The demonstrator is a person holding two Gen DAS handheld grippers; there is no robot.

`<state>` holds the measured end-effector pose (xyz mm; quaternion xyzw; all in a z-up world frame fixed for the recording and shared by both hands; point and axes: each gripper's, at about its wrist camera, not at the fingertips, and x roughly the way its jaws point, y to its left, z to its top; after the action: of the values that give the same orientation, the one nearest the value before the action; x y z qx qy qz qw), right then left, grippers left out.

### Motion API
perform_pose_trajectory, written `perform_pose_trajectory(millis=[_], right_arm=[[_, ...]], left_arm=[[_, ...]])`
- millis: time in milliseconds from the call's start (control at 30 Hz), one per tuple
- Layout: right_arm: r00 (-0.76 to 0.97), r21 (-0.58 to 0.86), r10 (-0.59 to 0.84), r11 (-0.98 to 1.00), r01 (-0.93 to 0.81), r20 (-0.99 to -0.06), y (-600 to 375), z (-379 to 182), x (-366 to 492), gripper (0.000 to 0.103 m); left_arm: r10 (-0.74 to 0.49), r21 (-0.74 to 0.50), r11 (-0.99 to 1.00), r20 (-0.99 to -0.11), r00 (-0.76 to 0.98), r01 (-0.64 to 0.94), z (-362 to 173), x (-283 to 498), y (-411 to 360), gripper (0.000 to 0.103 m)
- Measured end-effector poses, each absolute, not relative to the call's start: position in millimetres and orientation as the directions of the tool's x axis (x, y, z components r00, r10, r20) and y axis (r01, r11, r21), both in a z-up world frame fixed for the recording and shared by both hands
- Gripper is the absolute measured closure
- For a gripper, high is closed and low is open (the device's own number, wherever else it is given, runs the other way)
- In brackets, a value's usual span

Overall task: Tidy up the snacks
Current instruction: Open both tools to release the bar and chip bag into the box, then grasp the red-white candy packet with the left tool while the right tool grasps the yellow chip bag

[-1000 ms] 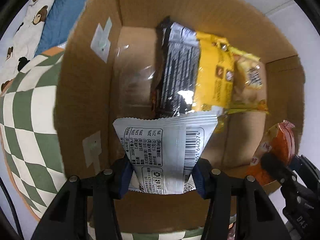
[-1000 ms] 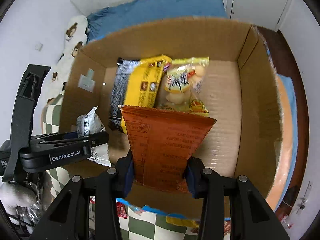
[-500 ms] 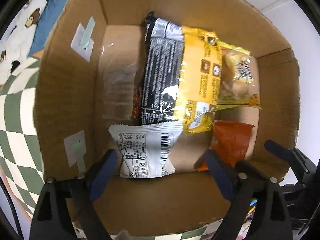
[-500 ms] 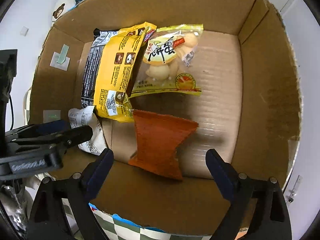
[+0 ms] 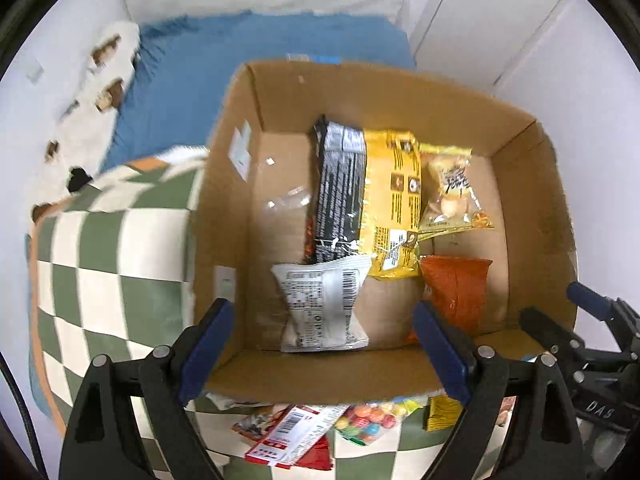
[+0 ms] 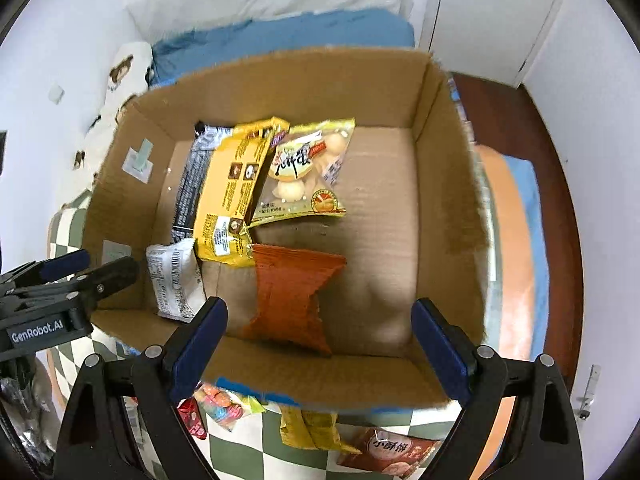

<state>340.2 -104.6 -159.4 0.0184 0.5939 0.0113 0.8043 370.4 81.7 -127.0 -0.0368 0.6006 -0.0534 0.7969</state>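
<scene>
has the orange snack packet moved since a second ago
Yes. The orange snack packet has left the right gripper, whose jaws have just opened, and now lies on the brown cardboard box floor below the yellow packet.

Bright, even indoor light; fisheye bends edges, with motion blur there.

Brown cardboard box [image 6: 448,208]. Inside: black packet [image 5: 340,192] with white print, yellow packet [image 6: 236,188], orange packet [image 6: 292,300], white packet [image 5: 320,304] with black barcode. Blanket [image 5: 104,264]: green-and-cream checks, orange edging. Bed sheet [image 5: 248,56]: blue.
</scene>
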Motion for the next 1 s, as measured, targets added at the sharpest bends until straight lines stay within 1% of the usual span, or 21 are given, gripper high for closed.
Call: perform_pose_trajectory(millis=[300, 500, 800, 1000], right_arm=[[0.457, 0.000, -0.003, 1.000, 0.006, -0.890, -97, -108, 291, 0.008], [0.542, 0.015, 0.012, 1.000, 0.002, -0.841, -84, -79, 254, 0.008], [0.623, 0.052, 0.045, 0.999, -0.007, -0.781, -69, -43, 207, 0.008], [0.631, 0.118, 0.093, 0.993, -0.003, -0.771, -69, -37, 190, 0.008]], left_arm=[[-0.065, -0.044, 0.998, -0.873, 0.484, 0.055, -73, 316, 96, 0.012], [-0.052, -0.029, 0.998, -0.826, 0.562, 0.050, -49, 281, 100, 0.012], [-0.046, -0.027, 0.999, -0.780, 0.624, 0.040, -24, 242, 110, 0.012], [-0.033, -0.015, 0.999, -0.782, 0.622, 0.034, -24, 229, 112, 0.012]])
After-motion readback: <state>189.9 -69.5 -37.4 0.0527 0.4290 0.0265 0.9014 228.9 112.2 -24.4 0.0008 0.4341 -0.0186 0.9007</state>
